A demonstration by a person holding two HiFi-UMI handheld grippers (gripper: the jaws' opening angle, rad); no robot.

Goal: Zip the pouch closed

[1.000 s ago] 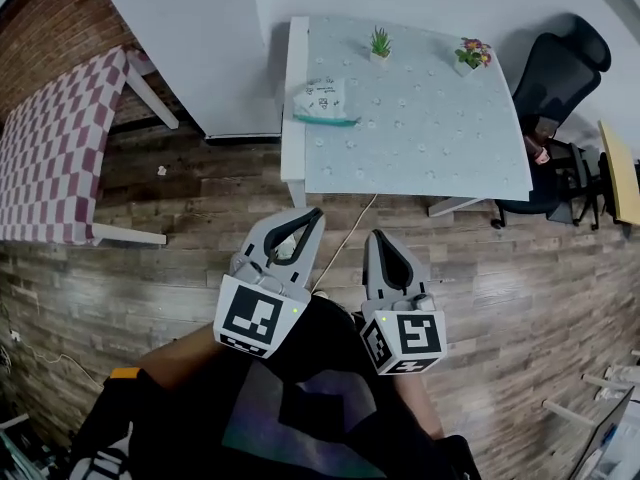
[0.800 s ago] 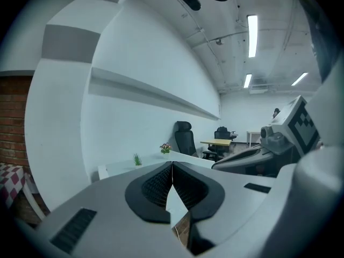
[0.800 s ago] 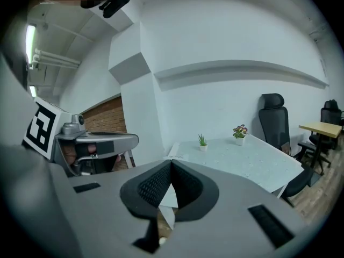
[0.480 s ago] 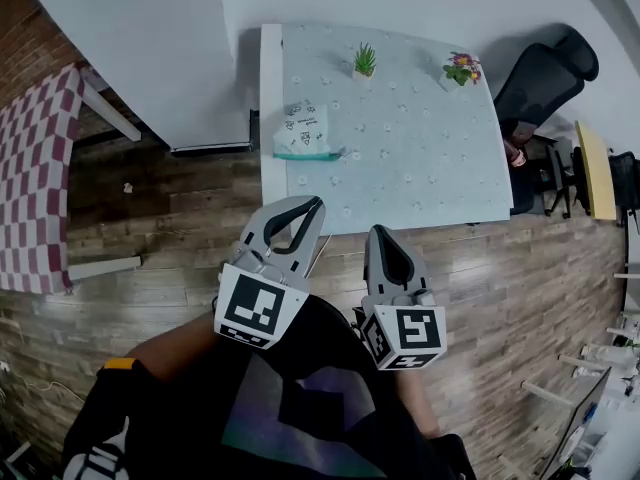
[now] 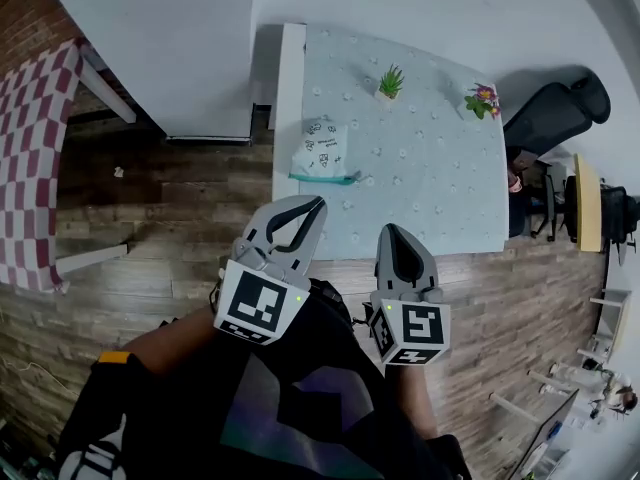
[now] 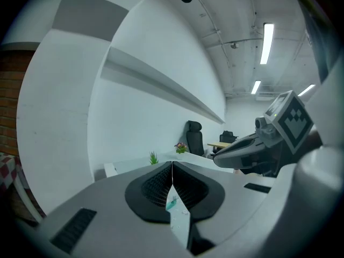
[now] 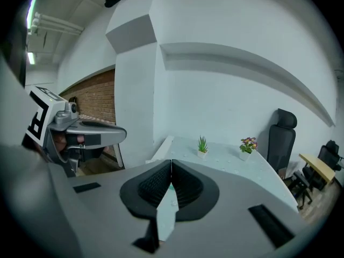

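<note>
Bright, even white light all over the head view, sharp on the table (image 5: 440, 198) and the pouch (image 5: 322, 151), with a soft dark shadow on the wall by the office chair (image 5: 555, 118) and heavy fisheye bending at the edges. Lit from overhead by ceiling tube lights (image 6: 267, 43), blown out to pure glare in the left gripper view. Round black vignette ringing both gripper views, blurry on the grey jaws up close, crisp further off on the potted plant (image 7: 202, 145).
</note>
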